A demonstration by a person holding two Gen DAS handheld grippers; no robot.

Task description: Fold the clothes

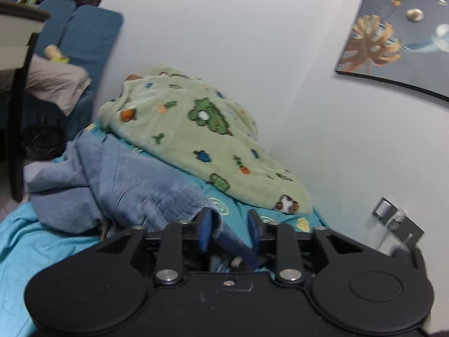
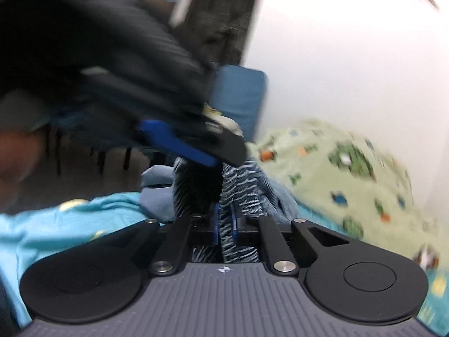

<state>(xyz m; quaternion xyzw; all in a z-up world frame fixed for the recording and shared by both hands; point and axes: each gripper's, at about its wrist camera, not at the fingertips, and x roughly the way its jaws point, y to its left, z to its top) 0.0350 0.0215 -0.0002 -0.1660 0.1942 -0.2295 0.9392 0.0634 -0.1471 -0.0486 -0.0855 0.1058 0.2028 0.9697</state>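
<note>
A blue-grey garment (image 1: 126, 179) lies crumpled on the turquoise sheet (image 1: 33, 241) of a bed. My left gripper (image 1: 230, 229) sits at its near edge with the jaws apart. A fold of the cloth hangs between them against the left pad (image 1: 206, 230), and the right pad does not touch it. In the right wrist view, my right gripper (image 2: 225, 224) is shut on a strip of dark blue and white striped cloth (image 2: 238, 185), which rises up from between the pads. Just above it, blurred, is a blue finger (image 2: 174, 143) of the left gripper. The blue-grey garment (image 2: 157, 193) lies behind.
A green fleece blanket (image 1: 196, 129) with cartoon prints is heaped against the white wall. Blue cushions (image 1: 92, 33) and a dark table leg (image 1: 19, 112) stand at the left. A framed picture (image 1: 398, 33) and a wall socket (image 1: 393, 216) are on the right.
</note>
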